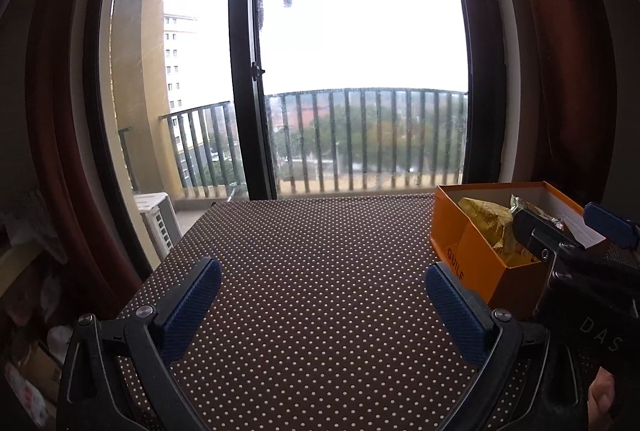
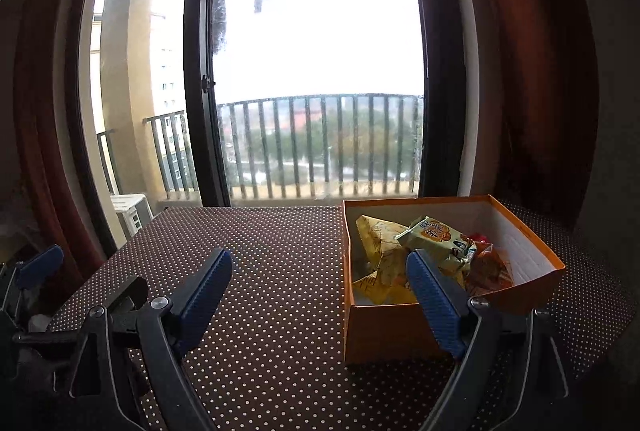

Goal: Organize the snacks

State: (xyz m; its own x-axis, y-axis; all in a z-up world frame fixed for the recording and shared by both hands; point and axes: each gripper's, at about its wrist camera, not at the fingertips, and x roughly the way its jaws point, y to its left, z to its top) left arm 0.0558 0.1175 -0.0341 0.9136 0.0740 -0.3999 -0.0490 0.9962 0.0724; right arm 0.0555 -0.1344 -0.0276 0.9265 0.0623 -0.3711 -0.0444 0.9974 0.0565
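An open orange box (image 2: 384, 331) stands on the right of the brown polka-dot table (image 2: 280, 271). It holds yellow snack packets (image 2: 380, 243), a pale green packet (image 2: 436, 237) and a reddish packet (image 2: 490, 269). The box also shows in the left wrist view (image 1: 476, 263) at the right. My right gripper (image 2: 320, 303) is open and empty, its right finger in front of the box's near wall. My left gripper (image 1: 322, 307) is open and empty above the bare tablecloth (image 1: 312, 251), left of the box. The right gripper (image 1: 576, 243) shows beside the box in the left wrist view.
A glass balcony door (image 1: 340, 71) with a dark frame stands behind the table's far edge. Red-brown curtains (image 2: 540, 71) hang on both sides. An air-conditioner unit (image 1: 158, 219) sits outside at the left. Clutter (image 1: 32, 371) lies on the floor at the left.
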